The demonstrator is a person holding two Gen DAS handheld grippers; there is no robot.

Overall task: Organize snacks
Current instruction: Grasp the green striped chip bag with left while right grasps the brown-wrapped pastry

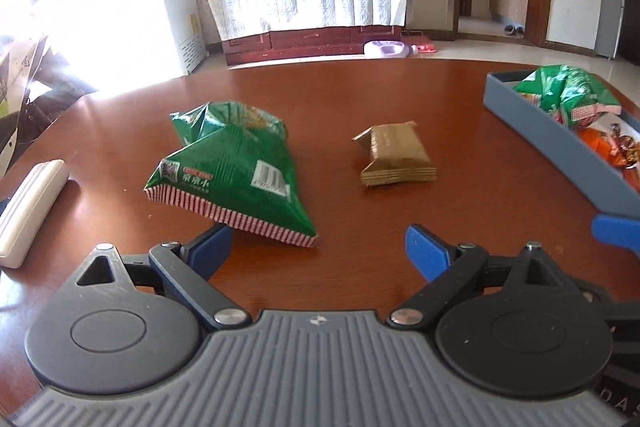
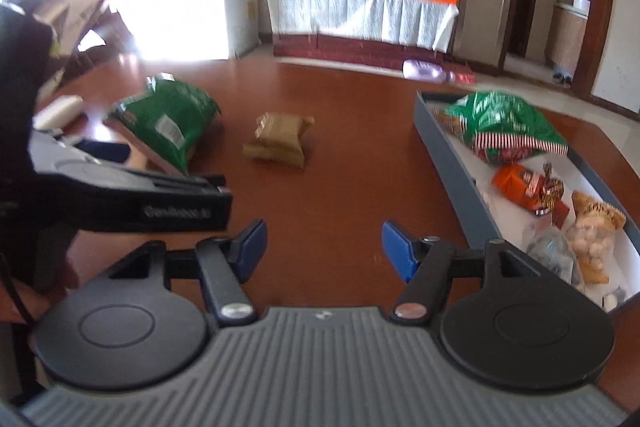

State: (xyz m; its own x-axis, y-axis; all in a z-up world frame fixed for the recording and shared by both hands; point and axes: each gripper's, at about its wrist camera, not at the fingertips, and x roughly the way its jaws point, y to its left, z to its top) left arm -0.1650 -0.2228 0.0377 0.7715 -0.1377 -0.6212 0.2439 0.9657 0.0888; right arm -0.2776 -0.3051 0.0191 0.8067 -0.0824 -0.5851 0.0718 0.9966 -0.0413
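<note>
A green snack bag lies on the brown table just ahead of my left gripper, which is open and empty; its left finger sits under the bag's near edge. A gold-brown packet lies to the bag's right. A blue-grey tray at the right holds another green bag and small snacks. In the right wrist view, my right gripper is open and empty over bare table. The green bag, gold packet and tray with snacks show ahead.
A white case lies at the table's left edge. The left gripper's body shows at the left of the right wrist view. A TV cabinet and an orange box stand beyond the table.
</note>
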